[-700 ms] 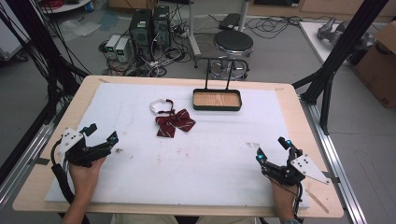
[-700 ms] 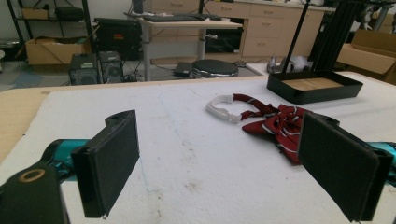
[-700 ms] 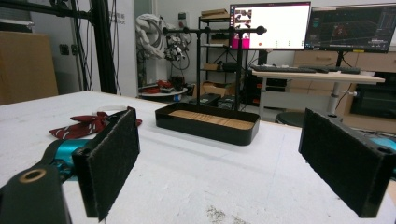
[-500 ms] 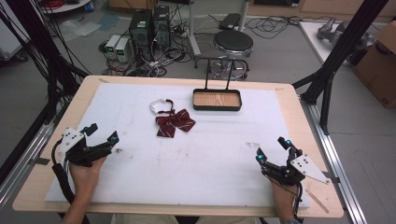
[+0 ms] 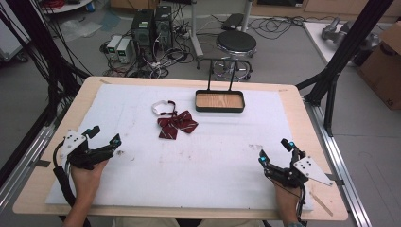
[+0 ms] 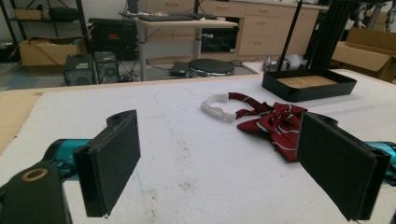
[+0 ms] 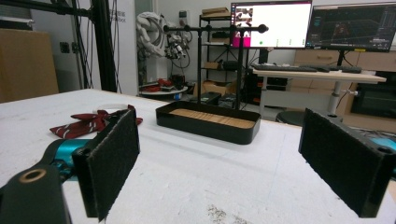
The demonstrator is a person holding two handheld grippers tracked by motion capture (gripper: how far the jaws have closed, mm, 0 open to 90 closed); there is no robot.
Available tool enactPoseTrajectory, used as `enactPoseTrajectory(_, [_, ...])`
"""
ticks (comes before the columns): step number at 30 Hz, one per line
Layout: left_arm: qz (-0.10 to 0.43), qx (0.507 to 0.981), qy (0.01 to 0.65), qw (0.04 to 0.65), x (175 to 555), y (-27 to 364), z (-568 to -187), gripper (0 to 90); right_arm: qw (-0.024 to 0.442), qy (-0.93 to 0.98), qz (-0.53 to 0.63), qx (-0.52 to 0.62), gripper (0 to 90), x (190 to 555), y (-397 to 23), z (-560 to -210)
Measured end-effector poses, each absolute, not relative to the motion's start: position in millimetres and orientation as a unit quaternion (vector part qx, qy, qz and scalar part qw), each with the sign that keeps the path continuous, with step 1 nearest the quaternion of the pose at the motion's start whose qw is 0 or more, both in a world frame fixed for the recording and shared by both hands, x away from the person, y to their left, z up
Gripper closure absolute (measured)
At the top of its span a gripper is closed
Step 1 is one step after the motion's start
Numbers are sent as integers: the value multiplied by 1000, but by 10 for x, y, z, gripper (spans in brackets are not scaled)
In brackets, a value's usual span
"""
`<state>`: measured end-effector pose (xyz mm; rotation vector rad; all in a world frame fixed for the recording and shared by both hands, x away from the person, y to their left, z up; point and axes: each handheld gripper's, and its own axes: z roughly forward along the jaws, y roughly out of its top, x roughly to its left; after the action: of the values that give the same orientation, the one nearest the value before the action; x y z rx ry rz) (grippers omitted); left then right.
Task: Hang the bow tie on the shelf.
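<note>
A dark red striped bow tie [image 5: 176,124] with a white neck band [image 5: 161,107] lies on the white mat [image 5: 208,161], left of centre. Behind it to the right stands a black tray [image 5: 220,101] with a wooden floor and a black T-shaped stand [image 5: 222,71]. My left gripper [image 5: 104,137] rests open near the table's left edge, nothing between its jaws; its view has the bow tie [image 6: 273,123] and tray [image 6: 308,85] ahead. My right gripper [image 5: 275,150] rests open near the front right, with the tray [image 7: 208,122] and bow tie [image 7: 91,122] ahead.
The mat covers a wooden table [image 5: 302,118] framed by black struts [image 5: 347,52]. Beyond the far edge are a round stool [image 5: 235,45], computer boxes [image 5: 151,26] and floor cables. A cardboard box [image 5: 385,56] sits at the right.
</note>
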<state>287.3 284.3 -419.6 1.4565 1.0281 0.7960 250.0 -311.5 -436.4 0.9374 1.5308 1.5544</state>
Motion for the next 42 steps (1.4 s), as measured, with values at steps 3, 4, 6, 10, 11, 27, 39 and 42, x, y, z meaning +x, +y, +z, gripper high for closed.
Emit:
enactPoseTrajectory(3, [335,622,432,560,2885,2823,-4201,145,376,598,607,364,115,2503,-3119,-4364])
enactPoseTrajectory(4, [332,624,431,561,2888,2812,-4202,150,373,599,607,366,115,2500,-3117,-4364])
enactPoseTrajectory(6, [330,628,427,561,2903,2785,-4206,164,373,599,607,366,115,2502,-3116,-4365])
enactPoseTrajectory(10, [312,640,425,560,2968,2702,-4210,182,373,599,607,365,115,2504,-3115,-4366])
enactPoseTrajectory(11, [311,643,424,557,2980,2686,-4206,182,373,599,607,365,115,2503,-3115,-4366])
enactPoseTrajectory(27, [271,670,414,553,3540,2353,-4167,184,373,601,605,366,115,2505,-3112,-4367])
enactPoseTrajectory(39, [257,692,391,550,3935,1845,-4144,191,370,601,607,365,115,2504,-3110,-4366])
enactPoseTrajectory(42, [254,699,390,543,4031,1732,-4174,192,370,601,608,364,115,2505,-3113,-4366])
